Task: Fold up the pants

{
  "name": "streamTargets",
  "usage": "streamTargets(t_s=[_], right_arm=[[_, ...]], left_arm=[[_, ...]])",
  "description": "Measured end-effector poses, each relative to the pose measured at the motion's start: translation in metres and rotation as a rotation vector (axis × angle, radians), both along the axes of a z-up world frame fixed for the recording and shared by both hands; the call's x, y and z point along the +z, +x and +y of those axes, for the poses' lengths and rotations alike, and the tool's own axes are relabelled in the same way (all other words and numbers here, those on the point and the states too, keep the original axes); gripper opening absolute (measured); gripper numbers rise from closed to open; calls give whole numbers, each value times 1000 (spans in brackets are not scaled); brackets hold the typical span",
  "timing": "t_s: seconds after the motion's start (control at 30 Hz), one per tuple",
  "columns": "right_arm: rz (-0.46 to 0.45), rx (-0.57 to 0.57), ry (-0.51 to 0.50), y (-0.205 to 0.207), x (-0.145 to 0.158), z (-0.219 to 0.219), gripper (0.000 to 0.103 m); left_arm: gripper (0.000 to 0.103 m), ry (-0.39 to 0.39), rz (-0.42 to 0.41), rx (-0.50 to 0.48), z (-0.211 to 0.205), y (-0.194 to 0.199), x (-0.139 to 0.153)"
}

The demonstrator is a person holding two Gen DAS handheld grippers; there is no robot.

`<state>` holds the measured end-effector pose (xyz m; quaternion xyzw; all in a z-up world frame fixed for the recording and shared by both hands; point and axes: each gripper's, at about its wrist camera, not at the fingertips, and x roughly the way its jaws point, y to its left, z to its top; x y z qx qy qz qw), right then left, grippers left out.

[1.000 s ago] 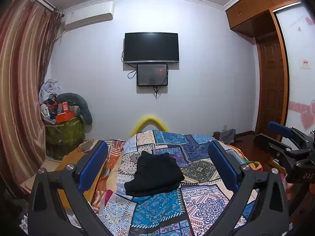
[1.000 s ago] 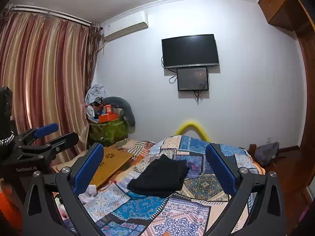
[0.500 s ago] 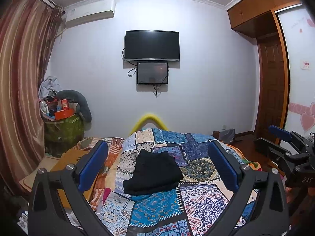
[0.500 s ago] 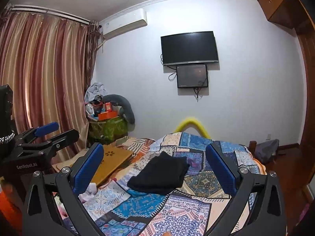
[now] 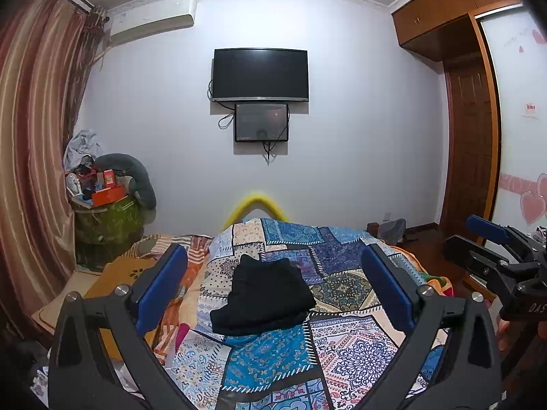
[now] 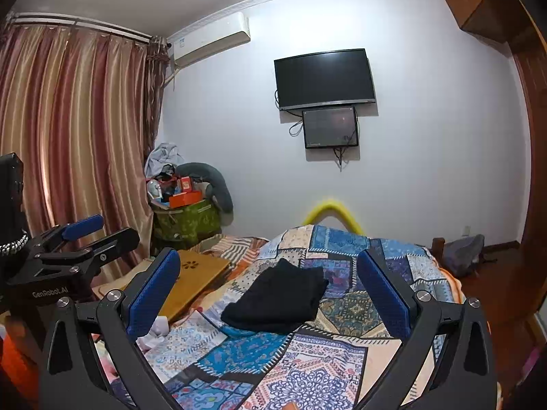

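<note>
Your left gripper [image 5: 273, 285] hangs with its blue pads spread wide and nothing between them, well back from the pants [image 5: 261, 302]; your right gripper [image 6: 268, 282] is the same, jaws fully apart, empty, touching no cloth. In each wrist view the pants sit framed in the gap between the pads, which looks like a matter of viewing line only, not contact.

The pants lie as a compact black bundle on the patchwork quilt [image 5: 342, 352], roughly in its middle. They are layered into a thick rectangle with a stray corner poking up at the edge farther from you. From that shape, you can judge the folding done or nearly so, which would explain why both tools are held off and open rather than pinching fabric.

Beyond the pants, a yellow curved tube [image 5: 254, 205] rises behind the quilt's far end. To the left of the pants a wooden lap tray [image 6: 195, 278] rests beside the quilt. Farther left of the pants stands a green bin [image 5: 109, 223] heaped with clutter, against the striped curtain [image 5: 30, 157].
</note>
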<state>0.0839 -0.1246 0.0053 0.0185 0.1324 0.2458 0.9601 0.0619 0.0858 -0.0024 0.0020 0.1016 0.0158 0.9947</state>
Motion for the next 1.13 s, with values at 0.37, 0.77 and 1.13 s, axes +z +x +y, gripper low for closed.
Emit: streamTargets(t_s=[0.37, 0.77, 1.13], right_arm=[[3, -8, 2, 0, 0, 0, 103], [2, -13, 7, -2, 0, 0, 103], [10, -17, 7, 0, -2, -2, 103]], left_arm=[[103, -9, 16, -21, 0, 6, -2], [103, -26, 40, -42, 2, 11, -5], [103, -27, 54, -55, 0, 16, -9]])
